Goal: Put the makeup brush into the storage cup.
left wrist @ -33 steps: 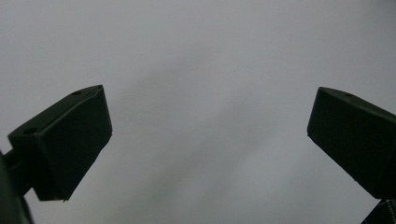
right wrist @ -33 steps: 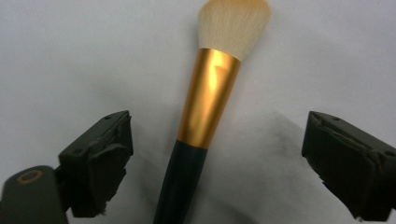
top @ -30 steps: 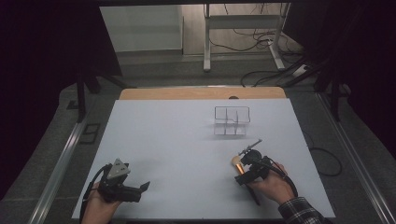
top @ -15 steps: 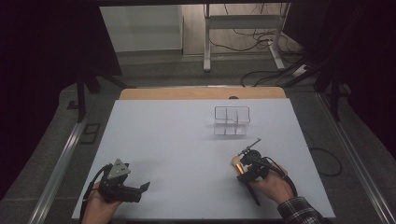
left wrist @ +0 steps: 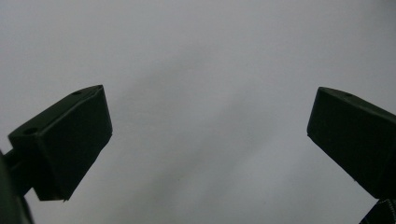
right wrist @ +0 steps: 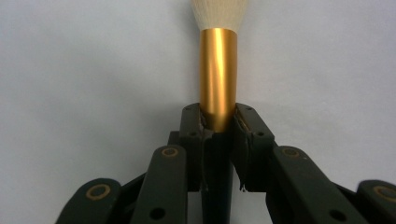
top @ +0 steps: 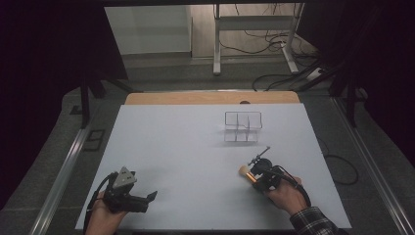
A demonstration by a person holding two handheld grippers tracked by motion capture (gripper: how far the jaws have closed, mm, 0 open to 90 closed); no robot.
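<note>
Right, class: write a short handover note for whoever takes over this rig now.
Right gripper: jaws shut on the brush, gripping its gold ferrule, bristles pointing away from the hand.
Left gripper: jaws open, holding nothing, low over the white table.
Clear organiser stands beyond the right gripper, apart from it.
Done: brush picked up.
Left: probably placing the brush in a compartment of the organiser.

From my right gripper (top: 255, 172), only the clear organizer (top: 242, 127) at twelve o'clock blocks passage; the table (top: 171, 147) lies open toward nine.
</note>
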